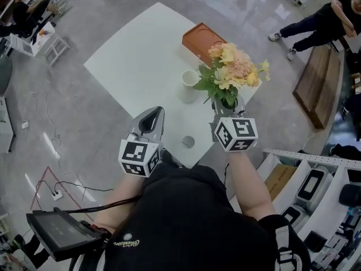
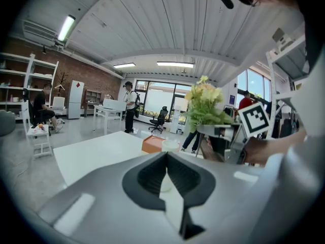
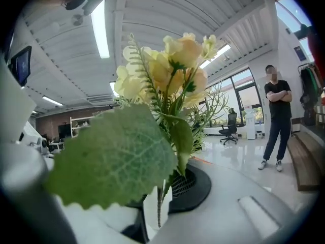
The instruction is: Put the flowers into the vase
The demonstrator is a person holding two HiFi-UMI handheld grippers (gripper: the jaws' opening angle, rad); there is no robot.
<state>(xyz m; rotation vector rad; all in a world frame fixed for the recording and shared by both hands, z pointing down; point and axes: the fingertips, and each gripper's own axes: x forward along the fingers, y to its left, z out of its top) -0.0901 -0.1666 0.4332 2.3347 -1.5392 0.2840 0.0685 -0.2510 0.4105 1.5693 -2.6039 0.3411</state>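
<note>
The bunch of yellow and peach flowers (image 1: 231, 72) with green leaves stands upright in my right gripper (image 1: 227, 104), which is shut on its stems over the table's near right edge. In the right gripper view the flowers (image 3: 167, 80) and one big leaf fill the middle, and the stems run down between the pads of the gripper (image 3: 152, 207). The white vase (image 1: 190, 79) stands on the white table (image 1: 141, 55), just left of the bouquet and in front of an orange tray (image 1: 203, 41). My left gripper (image 1: 153, 113) is shut and empty at the near edge, and the vase (image 2: 167, 145) lies beyond its tips (image 2: 165, 156).
A small grey round object (image 1: 188, 142) lies on the table near the front edge between the grippers. A person (image 1: 316, 21) stands beyond a wooden bench (image 1: 318, 83) at the right. Shelving (image 1: 316, 185) is at the lower right, and cables (image 1: 56, 191) lie on the floor at the left.
</note>
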